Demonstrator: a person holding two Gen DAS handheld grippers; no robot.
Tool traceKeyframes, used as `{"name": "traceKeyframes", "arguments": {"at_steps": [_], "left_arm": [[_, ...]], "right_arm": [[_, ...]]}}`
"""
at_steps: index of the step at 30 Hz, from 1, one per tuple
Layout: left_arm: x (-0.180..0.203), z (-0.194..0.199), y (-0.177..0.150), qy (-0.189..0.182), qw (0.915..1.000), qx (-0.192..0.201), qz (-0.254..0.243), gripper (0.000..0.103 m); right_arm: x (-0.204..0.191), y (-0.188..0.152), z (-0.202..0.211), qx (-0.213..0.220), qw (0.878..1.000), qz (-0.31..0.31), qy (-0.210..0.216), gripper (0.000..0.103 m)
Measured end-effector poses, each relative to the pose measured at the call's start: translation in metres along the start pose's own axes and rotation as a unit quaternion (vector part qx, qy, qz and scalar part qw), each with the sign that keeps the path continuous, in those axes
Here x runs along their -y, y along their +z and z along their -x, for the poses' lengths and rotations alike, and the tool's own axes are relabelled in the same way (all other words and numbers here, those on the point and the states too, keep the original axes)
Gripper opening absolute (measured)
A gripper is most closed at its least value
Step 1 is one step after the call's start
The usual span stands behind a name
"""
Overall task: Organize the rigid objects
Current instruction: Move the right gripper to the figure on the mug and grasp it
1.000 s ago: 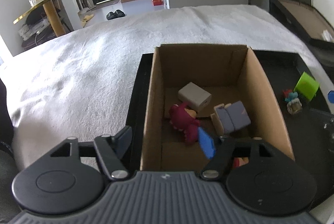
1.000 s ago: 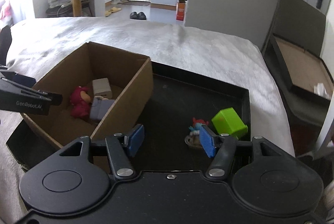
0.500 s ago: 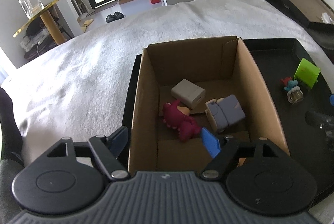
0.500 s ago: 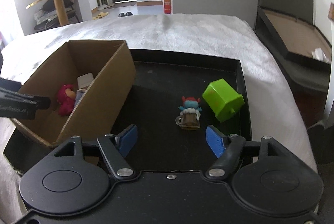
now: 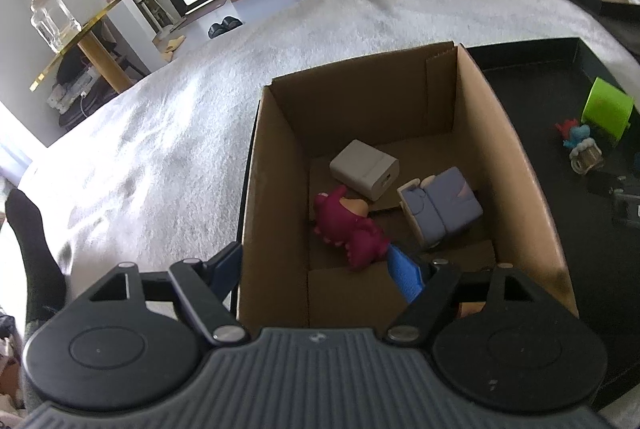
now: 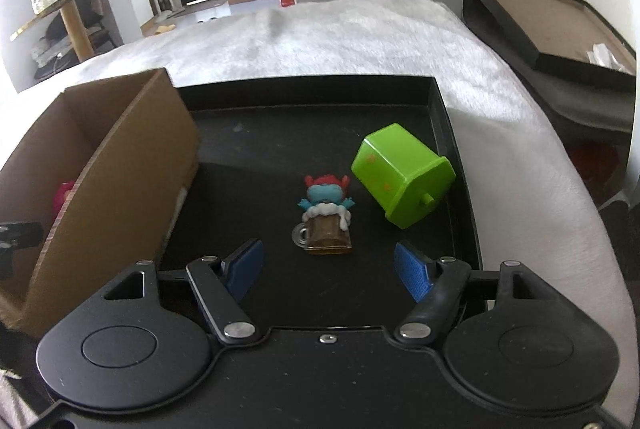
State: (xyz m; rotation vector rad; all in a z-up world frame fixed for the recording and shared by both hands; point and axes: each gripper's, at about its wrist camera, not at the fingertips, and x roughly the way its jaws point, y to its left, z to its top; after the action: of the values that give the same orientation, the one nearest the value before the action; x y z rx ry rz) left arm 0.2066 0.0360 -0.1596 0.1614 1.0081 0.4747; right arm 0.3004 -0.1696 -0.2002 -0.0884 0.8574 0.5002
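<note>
A brown cardboard box (image 5: 404, 165) with stiff, flat walls and an open top sits on a black tray (image 6: 320, 133) with a low raised rim, and the tray lies on a soft, fuzzy white bed (image 6: 360, 33). Inside the box are three things: a smooth white charger block (image 5: 365, 169), a lumpy dark red dinosaur toy (image 5: 352, 229), and a blocky pale purple toy (image 5: 444, 207). They lie close together on the box floor. The left hand-held gripper (image 5: 316, 269) is spread wide and holds nothing; one blue pad (image 5: 405, 273) is over the inside of the box and the other pad is outside the box's left wall. On the bare black tray to the right of the box are two things: a small blue figure with red horns in a brown mug (image 6: 326, 217), and a shiny green plastic box (image 6: 402, 175) tipped on its side, just beside the figure. The right hand-held gripper (image 6: 329, 269) is also spread wide and empty, near the figure, with open tray floor all around it.
</note>
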Motion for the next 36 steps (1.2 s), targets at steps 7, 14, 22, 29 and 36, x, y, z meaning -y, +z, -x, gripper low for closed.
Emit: {"name": "traceKeyframes", "arguments": {"at_steps": [7, 14, 22, 29, 36], "left_arm": [[0.006, -0.003, 0.004, 0.016, 0.9998, -0.01, -0.01, 0.078], [0.007, -0.003, 0.007, 0.024, 0.9995, -0.013, -0.015, 0.078], [0.005, 0.0, 0.005, 0.026, 0.9996, -0.013, -0.005, 0.078], [0.002, 0.001, 0.004, 0.024, 0.9997, -0.011, 0.002, 0.078], [-0.001, 0.003, 0.003, 0.026, 0.9995, -0.004, 0.015, 0.078]], "right_arm": [[0.004, 0.001, -0.016, -0.009, 1.0, 0.002, -0.005, 0.07], [0.0, 0.0, -0.015, -0.011, 1.0, 0.026, 0.009, 0.03], [0.001, -0.01, -0.001, -0.027, 0.999, 0.03, 0.024, 0.029], [0.002, -0.021, 0.011, -0.042, 0.998, 0.031, 0.02, 0.029], [0.001, -0.029, 0.018, -0.041, 0.999, 0.033, 0.004, 0.032]]}}
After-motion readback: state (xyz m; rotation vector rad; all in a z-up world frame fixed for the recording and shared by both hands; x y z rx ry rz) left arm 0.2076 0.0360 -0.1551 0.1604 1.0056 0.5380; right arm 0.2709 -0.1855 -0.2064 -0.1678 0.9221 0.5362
